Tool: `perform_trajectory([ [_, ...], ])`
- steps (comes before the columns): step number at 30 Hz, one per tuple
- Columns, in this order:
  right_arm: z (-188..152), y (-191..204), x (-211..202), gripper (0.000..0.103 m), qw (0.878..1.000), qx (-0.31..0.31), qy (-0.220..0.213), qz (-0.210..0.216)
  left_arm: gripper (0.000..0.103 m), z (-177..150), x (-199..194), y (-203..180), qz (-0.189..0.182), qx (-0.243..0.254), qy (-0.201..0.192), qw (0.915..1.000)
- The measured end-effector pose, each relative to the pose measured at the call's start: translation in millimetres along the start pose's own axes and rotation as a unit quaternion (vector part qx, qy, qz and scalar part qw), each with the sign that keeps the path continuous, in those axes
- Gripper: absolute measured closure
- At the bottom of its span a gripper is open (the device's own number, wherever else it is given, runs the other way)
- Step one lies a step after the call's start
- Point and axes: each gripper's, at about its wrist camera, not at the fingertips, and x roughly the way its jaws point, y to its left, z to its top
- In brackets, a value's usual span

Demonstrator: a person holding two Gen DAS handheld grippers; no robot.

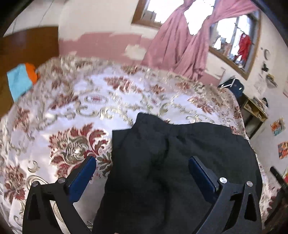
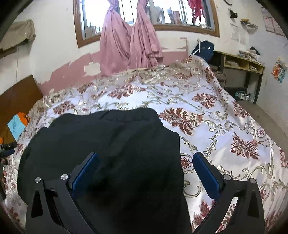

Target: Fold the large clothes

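We get daylight from the blown-out window (image 2: 147, 16) | left view motion-smeared, right sharper | fisheye bends our edges, corners black

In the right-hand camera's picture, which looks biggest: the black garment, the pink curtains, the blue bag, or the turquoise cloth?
1. black garment, though it lies nearest the camera
2. pink curtains
3. blue bag and turquoise cloth: too alike to rank

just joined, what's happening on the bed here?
A person is folding a black garment on a bed covered with a white, red-floral bedspread, with a two-finger gripper in each hand. The left gripper and right gripper both stand wide open above the cloth, pads clear of it, so nothing is held. The garment lies partly folded and bunched.
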Motion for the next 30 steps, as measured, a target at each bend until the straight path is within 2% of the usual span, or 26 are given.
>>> perform_trajectory([
  [2, -6.6, -1.8, -16.7, 0.001, 0.999, 0.023, -0.034, -0.006, 0.000, -4.1, -12.4, -6.3, -0.002, 0.012, -0.017, 0.9998],
  [6, -17.0, -2.7, -41.8, 0.001, 0.996, 0.053, -0.069, -0.010, 0.000, -16.3, -32.7, -20.4, -0.002, 0.026, -0.034, 0.9991],
  [11, -27.6, 7.5, -65.4, 0.001, 0.995, 0.042, -0.087, -0.012, 0.000, -30.7, -55.4, -34.5, -0.013, 0.029, -0.049, 0.9983],
  [20, -38.9, 39.4, -108.9, 0.001, 0.994, -0.007, -0.113, -0.013, 0.000, -49.1, -96.1, -56.6, -0.007, 0.055, -0.094, 0.9940],
  [30, -45.4, 56.4, -159.2, 0.001, 0.990, -0.006, -0.141, -0.001, 0.000, -65.8, -139.2, -74.2, -0.015, 0.071, -0.117, 0.9905],
])
